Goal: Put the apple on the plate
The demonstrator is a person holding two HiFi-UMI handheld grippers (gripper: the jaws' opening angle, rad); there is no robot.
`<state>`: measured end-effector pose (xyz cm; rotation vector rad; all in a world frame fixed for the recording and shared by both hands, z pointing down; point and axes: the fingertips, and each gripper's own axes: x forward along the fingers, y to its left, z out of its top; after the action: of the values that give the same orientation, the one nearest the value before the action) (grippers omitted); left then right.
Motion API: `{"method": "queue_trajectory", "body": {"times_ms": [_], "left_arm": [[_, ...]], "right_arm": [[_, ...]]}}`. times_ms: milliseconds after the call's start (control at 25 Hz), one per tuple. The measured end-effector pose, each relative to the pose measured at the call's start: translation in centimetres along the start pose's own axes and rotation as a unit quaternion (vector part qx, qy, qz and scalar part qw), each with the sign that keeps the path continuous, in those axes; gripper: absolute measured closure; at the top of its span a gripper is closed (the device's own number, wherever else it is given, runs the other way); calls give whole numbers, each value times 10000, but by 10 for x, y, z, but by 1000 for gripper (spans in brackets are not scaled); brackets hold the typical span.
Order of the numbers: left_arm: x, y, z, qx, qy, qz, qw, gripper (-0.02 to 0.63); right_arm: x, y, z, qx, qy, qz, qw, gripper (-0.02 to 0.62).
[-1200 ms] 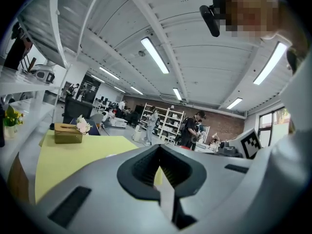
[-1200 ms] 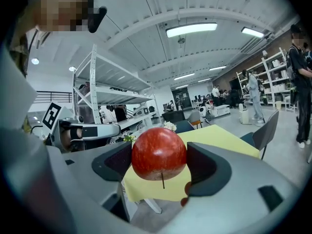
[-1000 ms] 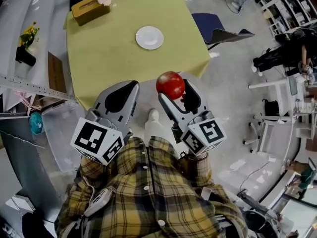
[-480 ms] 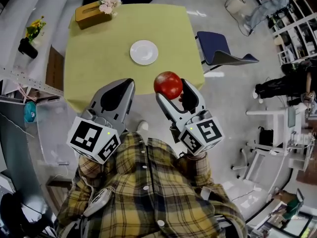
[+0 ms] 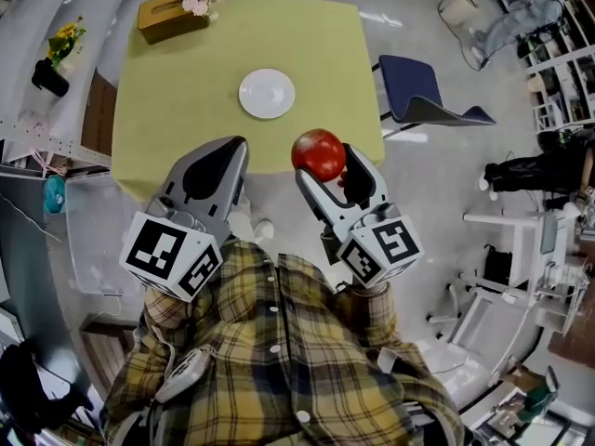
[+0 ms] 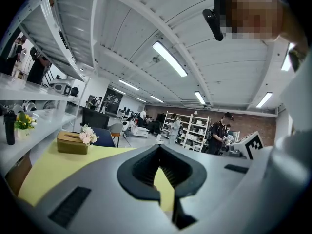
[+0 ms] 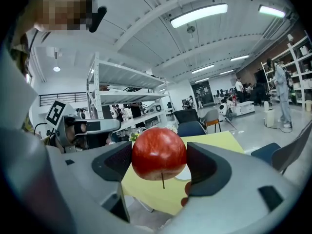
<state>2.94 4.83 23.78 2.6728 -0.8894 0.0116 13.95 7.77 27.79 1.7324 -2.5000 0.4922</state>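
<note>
Apple in transit. Nearest us, just past our plaid shirt (image 5: 279, 342), the right gripper (image 5: 327, 167) has its fingers closed on the red apple (image 5: 319, 154), one dark pad pressed to each flank. The left gripper (image 5: 232, 147) rides alongside with its fingers brought together on nothing.

The apple hangs in the air on our side of the white plate (image 5: 267, 94), short of it and a little to its right. Seen from the head, it shows against the near edge of the yellow-green surface (image 5: 186, 72) that carries the plate. Beyond the plate, toward the far left corner, sits a tissue box (image 5: 172, 14) topped with flowers.

We judge a drop to be the main risk. The apple is round and smooth and only two pads hold it, so any slackening before it is over the plate would send it to the floor or rolling along the surface. Let go from too high, it could roll off the shallow plate. The idle left gripper, if it travels along, could nudge the plate.

Only the head view shows the gap between apple and plate. Only the right gripper view shows the grip itself: the apple caught at its widest, stalk pointing down, the plate just a pale sliver behind it. The left gripper view shows closed, empty fingers and the tissue box, but neither apple nor plate.
</note>
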Motion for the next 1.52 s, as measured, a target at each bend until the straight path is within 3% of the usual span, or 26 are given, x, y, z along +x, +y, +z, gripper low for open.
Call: {"method": "queue_trajectory", "body": {"times_ms": [760,1040,1520], "left_arm": [[124,120,43,-120,145,-328,9993,600],[139,162,49,-232,238,-343,9989,600],[147,187,43,-421,304,-180,9985,600]], "right_arm": [[155,-65,46,32,148,-126,9998,255],[199,-72,48,80,282,-179,9994,255],[230,-72,46,137,505,11,9986,255]]}}
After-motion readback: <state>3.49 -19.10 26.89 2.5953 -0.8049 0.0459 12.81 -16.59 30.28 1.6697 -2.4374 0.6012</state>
